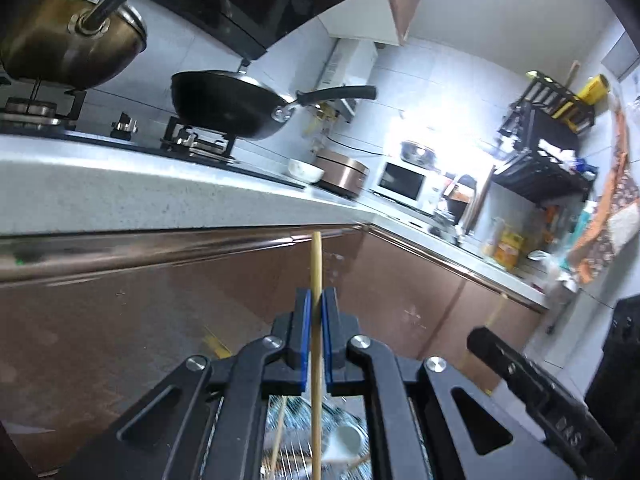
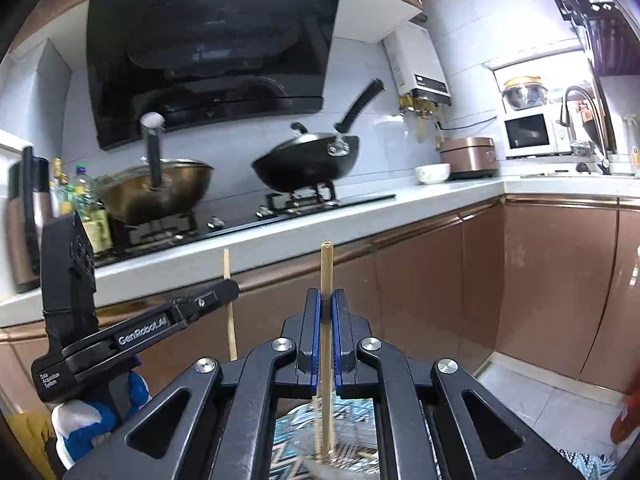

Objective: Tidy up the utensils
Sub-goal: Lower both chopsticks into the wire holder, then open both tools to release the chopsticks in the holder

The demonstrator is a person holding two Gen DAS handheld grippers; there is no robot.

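Between the blue pads of each gripper stands one chopstick, its long axis upright and crossing the line the fingers point along. The left gripper (image 1: 316, 308) is clenched on a pale chopstick (image 1: 317, 264) whose top rises to the counter (image 1: 160, 196) edge and whose lower end runs down past the linkage. The right gripper (image 2: 327, 308) is likewise clamped on its own chopstick (image 2: 325, 268), the squared top showing above the pads.

Seen from the right wrist, the left gripper sits to the left and a little ahead, beside a blue-and-white glove (image 2: 86, 420). Both point at the copper cabinet (image 2: 432, 280) fronts below the hob, where a black wok (image 2: 308, 160) and a brass pot (image 2: 160, 188) sit.

Under both grippers lies a glassy dish on a patterned mat; blur hides it, but more sticks seem to lie there. No utensil holder can be made out, so which hand is nearer the drop point cannot be told. My guess is that each stick goes down end-first, kept upright.

Readable writing: "GenRobot.AI" and "Data Acquisition System" on the left gripper's body. Labels elsewhere are too small.
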